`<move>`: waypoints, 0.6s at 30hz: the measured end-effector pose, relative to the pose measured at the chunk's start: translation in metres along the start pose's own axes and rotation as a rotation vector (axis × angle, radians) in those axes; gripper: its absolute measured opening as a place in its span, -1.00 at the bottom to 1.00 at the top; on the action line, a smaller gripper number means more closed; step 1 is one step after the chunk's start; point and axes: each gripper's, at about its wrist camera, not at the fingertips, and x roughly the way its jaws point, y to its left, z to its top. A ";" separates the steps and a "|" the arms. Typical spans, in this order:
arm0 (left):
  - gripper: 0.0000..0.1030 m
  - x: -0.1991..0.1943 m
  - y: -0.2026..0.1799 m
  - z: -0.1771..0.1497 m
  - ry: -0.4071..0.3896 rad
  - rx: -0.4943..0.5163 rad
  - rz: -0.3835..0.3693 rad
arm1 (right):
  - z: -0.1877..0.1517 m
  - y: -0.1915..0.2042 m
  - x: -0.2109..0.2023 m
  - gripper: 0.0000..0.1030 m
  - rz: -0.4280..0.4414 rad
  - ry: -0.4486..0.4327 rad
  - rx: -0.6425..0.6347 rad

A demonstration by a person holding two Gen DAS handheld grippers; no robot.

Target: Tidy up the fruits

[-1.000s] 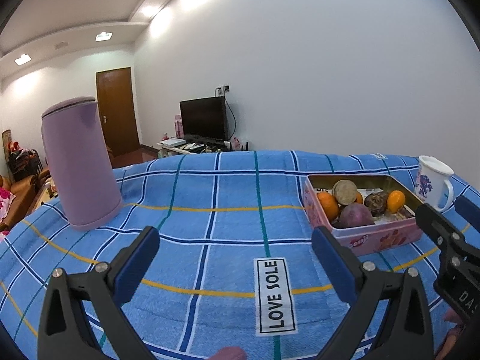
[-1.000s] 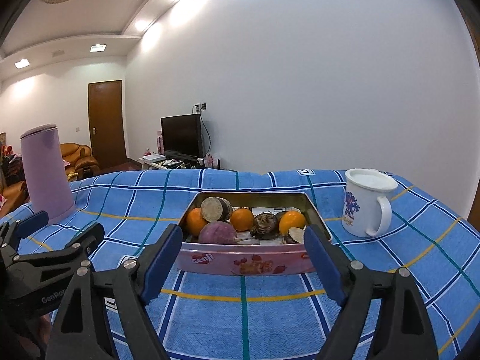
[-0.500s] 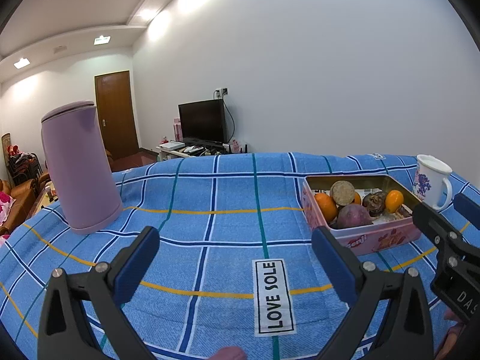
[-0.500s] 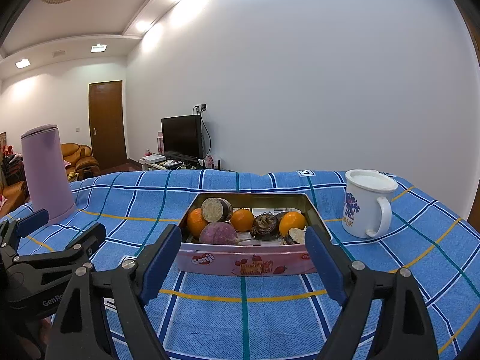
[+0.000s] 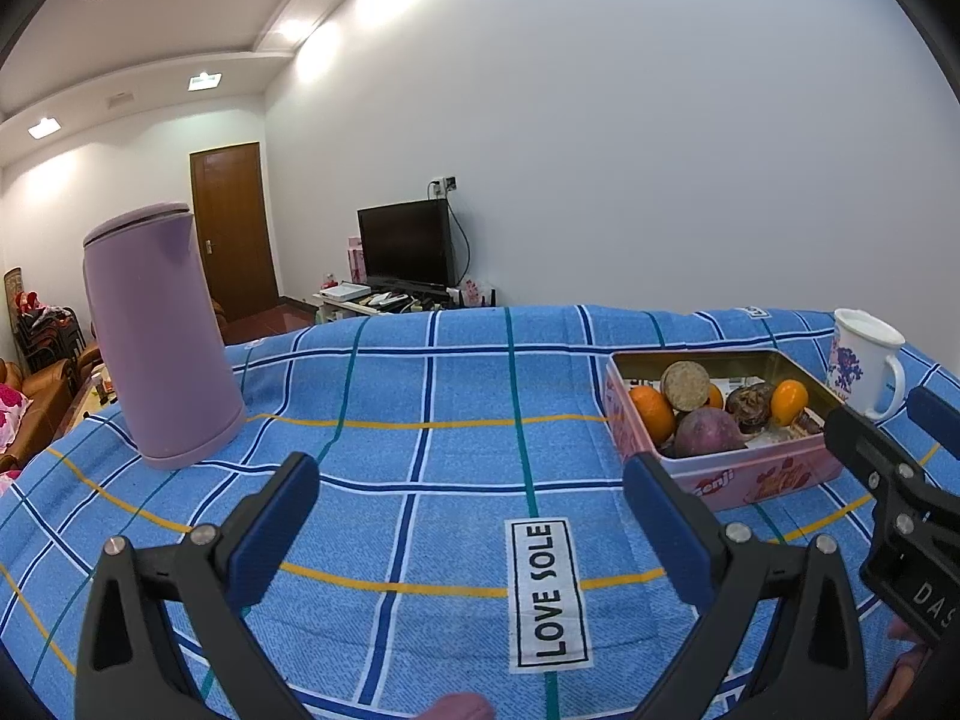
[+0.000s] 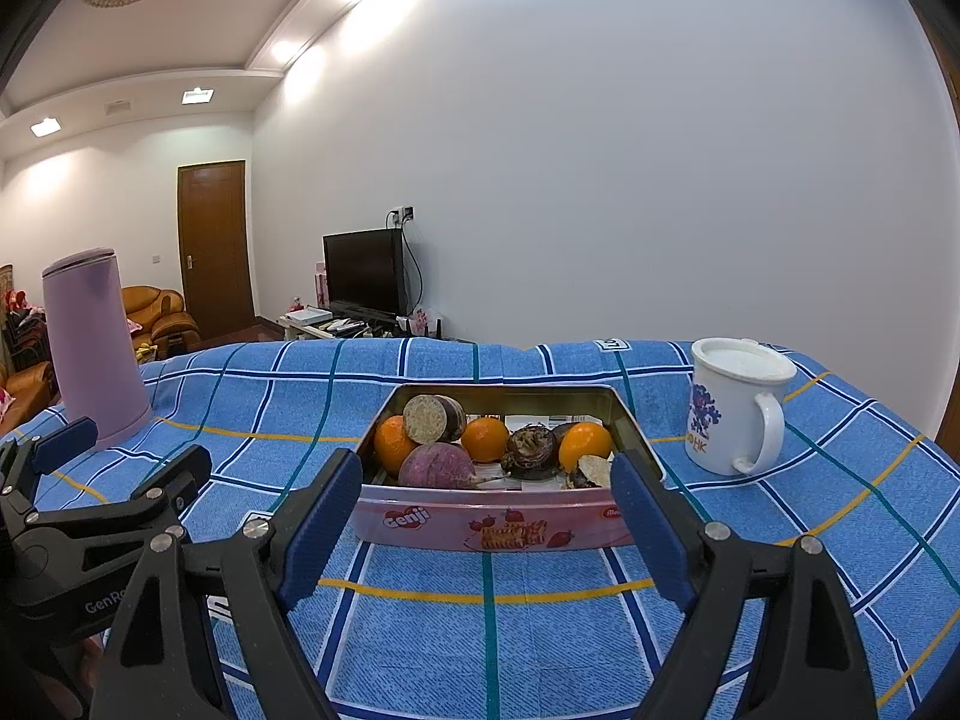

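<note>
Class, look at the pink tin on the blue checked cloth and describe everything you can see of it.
The pink tin is a shallow, lidless rectangular box, apparently metal, with a gold-coloured inside and printed strawberries, biscuits and lettering on its front wall. It sits flat on the checked cloth, holding oranges, a purple root and other produce. The white mug stands apart, to its right. Neither gripper touches it.

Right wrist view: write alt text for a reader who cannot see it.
An open hand-held gripper faces a pink tin of oranges and other produce on a blue checked cloth. A white mug stands right of the tin, a purple jug far left.
</note>
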 end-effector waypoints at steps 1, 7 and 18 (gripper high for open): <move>1.00 0.000 0.000 0.000 -0.001 0.000 0.001 | 0.000 0.000 0.000 0.68 0.000 0.000 0.000; 1.00 0.000 0.000 0.000 -0.001 0.001 0.002 | 0.000 0.000 0.000 0.68 0.000 0.001 0.000; 1.00 0.001 0.001 0.001 0.002 0.005 0.009 | -0.001 0.000 0.000 0.68 0.001 0.001 0.002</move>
